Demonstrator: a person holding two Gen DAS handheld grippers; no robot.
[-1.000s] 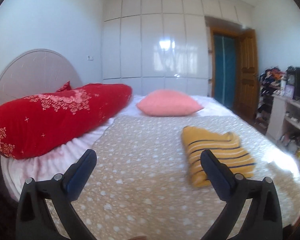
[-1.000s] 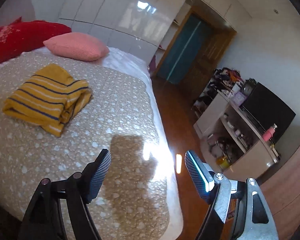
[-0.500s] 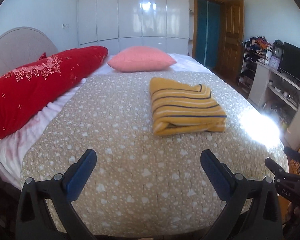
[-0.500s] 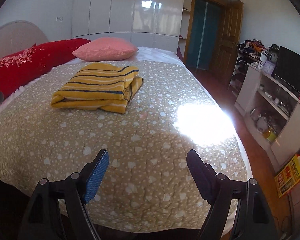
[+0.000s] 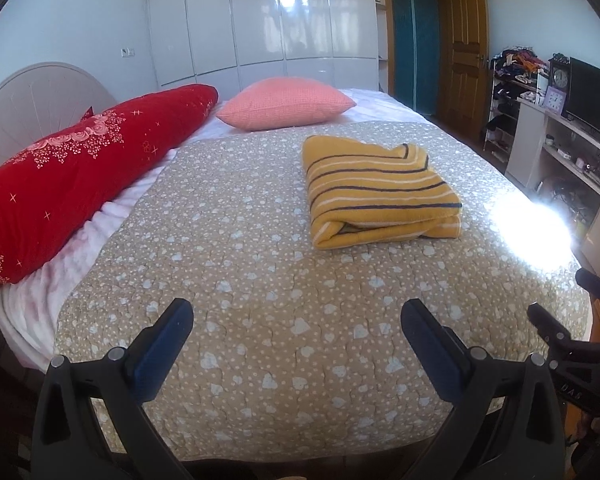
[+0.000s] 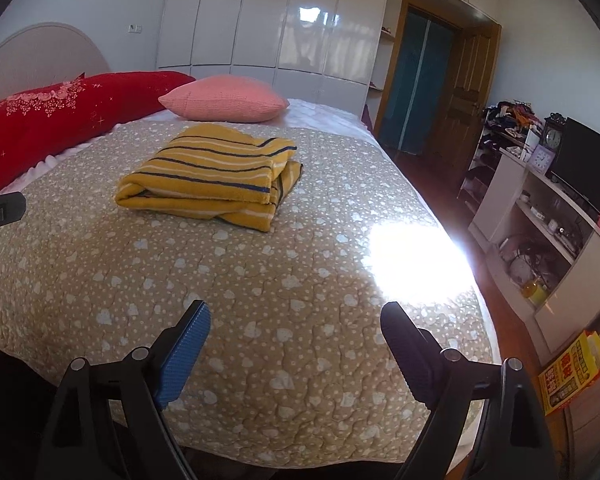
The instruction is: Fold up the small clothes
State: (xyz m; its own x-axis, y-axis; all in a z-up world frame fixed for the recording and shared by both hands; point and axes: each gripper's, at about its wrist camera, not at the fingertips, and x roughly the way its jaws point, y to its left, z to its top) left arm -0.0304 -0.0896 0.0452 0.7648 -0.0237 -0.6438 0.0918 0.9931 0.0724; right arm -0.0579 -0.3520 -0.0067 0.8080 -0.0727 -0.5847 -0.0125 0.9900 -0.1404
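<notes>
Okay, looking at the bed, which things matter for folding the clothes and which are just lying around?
For the job:
- yellow striped garment, already folded
- left gripper, open
- right gripper, jaws opening, nothing between them
- bedspread

Just there:
- red pillow
- pink cushion
- clocks
- yellow box

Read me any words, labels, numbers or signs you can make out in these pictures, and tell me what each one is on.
"DAS", roughly, in pale letters seen upside down on the black body of the right tool; only partly legible.
Yellow box on the floor by the white shelf unit: red and green print, too blurred to read.
Purple clock and dark clock on the unit: dial numbers too small to read.
Nothing readable on the yellow striped garment.
</notes>
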